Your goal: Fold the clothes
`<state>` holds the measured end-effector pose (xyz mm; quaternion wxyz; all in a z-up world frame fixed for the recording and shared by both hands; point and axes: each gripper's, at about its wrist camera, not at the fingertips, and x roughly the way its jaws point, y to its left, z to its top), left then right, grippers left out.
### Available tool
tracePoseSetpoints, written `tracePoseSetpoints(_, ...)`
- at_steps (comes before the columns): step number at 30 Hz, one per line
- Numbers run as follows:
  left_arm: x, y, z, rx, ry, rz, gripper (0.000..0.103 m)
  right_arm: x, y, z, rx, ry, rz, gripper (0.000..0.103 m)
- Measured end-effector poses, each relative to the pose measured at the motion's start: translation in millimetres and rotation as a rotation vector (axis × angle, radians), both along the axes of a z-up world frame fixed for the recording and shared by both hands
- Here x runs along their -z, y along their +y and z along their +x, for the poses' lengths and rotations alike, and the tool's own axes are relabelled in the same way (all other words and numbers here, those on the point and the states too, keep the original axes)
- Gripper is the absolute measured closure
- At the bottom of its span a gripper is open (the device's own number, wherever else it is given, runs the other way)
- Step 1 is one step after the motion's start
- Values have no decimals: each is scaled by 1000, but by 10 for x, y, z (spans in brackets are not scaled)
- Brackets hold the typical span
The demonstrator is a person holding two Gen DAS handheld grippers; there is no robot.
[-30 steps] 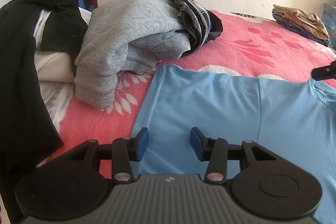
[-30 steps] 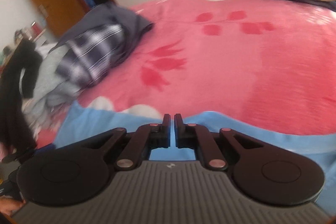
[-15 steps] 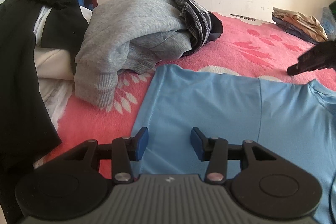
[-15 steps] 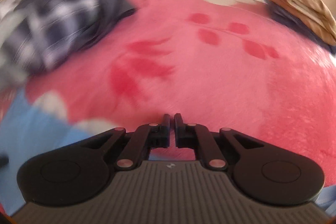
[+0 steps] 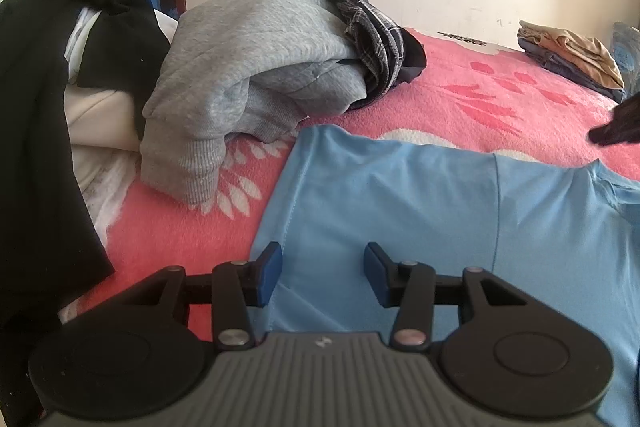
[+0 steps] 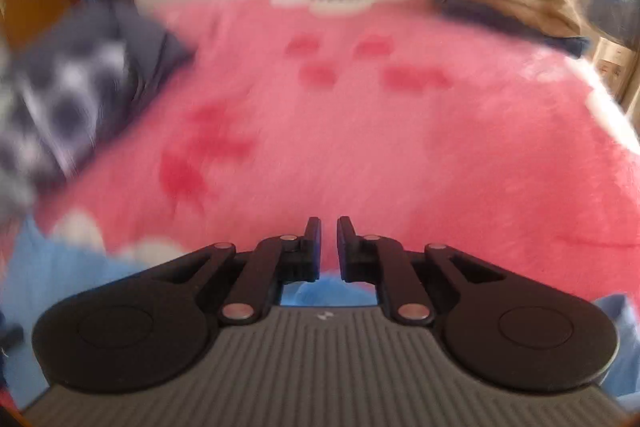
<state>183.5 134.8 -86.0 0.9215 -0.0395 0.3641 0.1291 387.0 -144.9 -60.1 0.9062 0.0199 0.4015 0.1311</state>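
On the pink flowered blanket (image 5: 500,95) a light blue T-shirt (image 5: 420,211) lies spread flat, its hemmed left edge running up toward a heap of unfolded clothes. The left gripper (image 5: 323,273) hovers low over that edge with its blue-padded jaws spread wide, grasping nothing. Just beyond the shirt's far corner slumps a grey sweatshirt (image 5: 256,67), one cuff hanging down onto the blanket, and a plaid garment (image 5: 376,39) is tucked against it on the right. A black garment (image 5: 44,131) drapes over pale bedding at the far left. A small folded stack (image 5: 572,59) sits well apart near the wall. The right gripper (image 6: 329,247) shows in the left view only as a dark tip at the right border; in its own blurred view its jaws stand a narrow slit apart, with nothing between them, above the blanket past the shirt's upper edge.
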Motion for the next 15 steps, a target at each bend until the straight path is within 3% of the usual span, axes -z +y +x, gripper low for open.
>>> tracePoseSetpoints(5, -53, 74, 0, -18, -2, -51, 56, -287, -576, -468, 25, -13, 69, 94)
tracePoseSetpoints(10, -149, 59, -72, -16, -22, -38, 53, -557, -1150, -1029, 51, -18, 99, 91)
tracePoseSetpoints(15, -395, -35, -215, 17, -82, 1, 50, -574, -1745, -1661, 164, 13, 23, 90)
